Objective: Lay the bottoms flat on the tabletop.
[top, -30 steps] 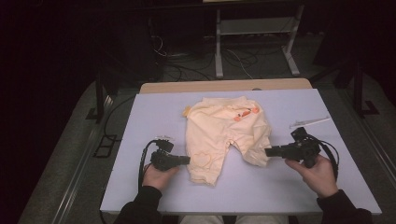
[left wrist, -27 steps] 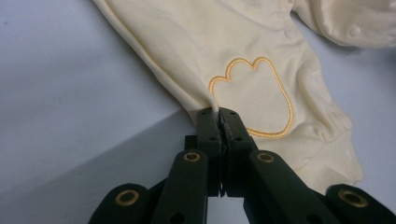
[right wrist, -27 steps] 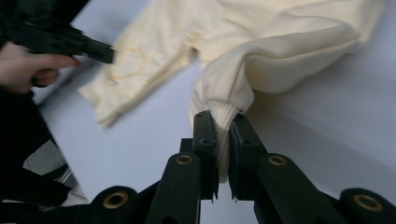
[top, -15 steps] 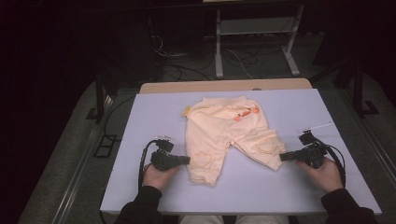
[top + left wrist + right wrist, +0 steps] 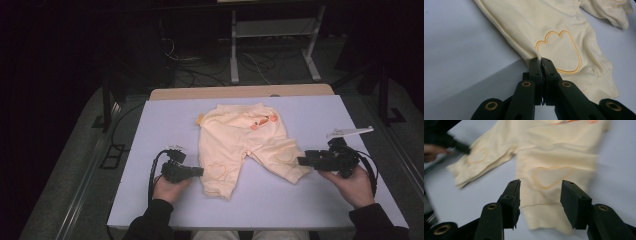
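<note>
Baby pants (image 5: 243, 145), cream, lie flat mid-table (image 5: 165, 120), waistband toward the far edge, legs splayed toward the near edge. Left gripper (image 5: 541, 63) is clamped on the outer seam of one leg, beside the paw outline (image 5: 560, 51). Right gripper (image 5: 540, 195) has just been opening — jaws apart, other leg's cuff between them but untouched. Step in hand, as I judge it: spreading the legs flat. Next move — probably release the left seam too, then regrip for folding.
</note>
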{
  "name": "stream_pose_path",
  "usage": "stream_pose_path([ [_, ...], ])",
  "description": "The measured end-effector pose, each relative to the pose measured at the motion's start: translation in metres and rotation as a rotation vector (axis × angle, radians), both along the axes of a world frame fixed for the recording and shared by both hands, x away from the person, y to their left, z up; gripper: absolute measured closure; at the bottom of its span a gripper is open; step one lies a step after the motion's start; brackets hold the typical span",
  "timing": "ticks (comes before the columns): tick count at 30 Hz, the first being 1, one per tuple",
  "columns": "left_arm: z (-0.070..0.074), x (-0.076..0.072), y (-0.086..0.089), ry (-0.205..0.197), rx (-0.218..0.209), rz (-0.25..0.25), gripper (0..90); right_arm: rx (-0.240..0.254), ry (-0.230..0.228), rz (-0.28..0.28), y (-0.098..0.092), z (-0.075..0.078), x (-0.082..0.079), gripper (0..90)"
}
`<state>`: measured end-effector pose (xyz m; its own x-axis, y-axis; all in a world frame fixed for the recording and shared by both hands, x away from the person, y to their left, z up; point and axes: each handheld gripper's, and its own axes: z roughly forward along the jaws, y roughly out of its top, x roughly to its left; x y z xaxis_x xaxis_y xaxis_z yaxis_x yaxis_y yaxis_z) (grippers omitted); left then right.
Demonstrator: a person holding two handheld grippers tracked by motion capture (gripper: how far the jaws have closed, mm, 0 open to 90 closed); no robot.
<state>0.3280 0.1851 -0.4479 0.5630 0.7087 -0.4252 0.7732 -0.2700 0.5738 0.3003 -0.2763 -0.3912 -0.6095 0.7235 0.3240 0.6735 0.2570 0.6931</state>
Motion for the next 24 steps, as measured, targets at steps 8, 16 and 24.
stream_pose_path([
  [8, 0.0, 0.0, 0.0, -0.001, 0.0, 0.0, 86.4, -0.163, 0.086, 0.134, 0.036, -0.033, 0.006, 51.3],
  [16, 0.0, 0.0, 0.0, 0.0, 0.003, 0.001, 86.2, -0.218, 0.077, 0.103, 0.037, -0.047, 0.012, 50.9],
  [24, 0.0, 0.0, 0.0, 0.003, 0.001, 0.003, 86.2, -0.285, 0.012, 0.14, 0.044, -0.048, 0.007, 49.3],
])
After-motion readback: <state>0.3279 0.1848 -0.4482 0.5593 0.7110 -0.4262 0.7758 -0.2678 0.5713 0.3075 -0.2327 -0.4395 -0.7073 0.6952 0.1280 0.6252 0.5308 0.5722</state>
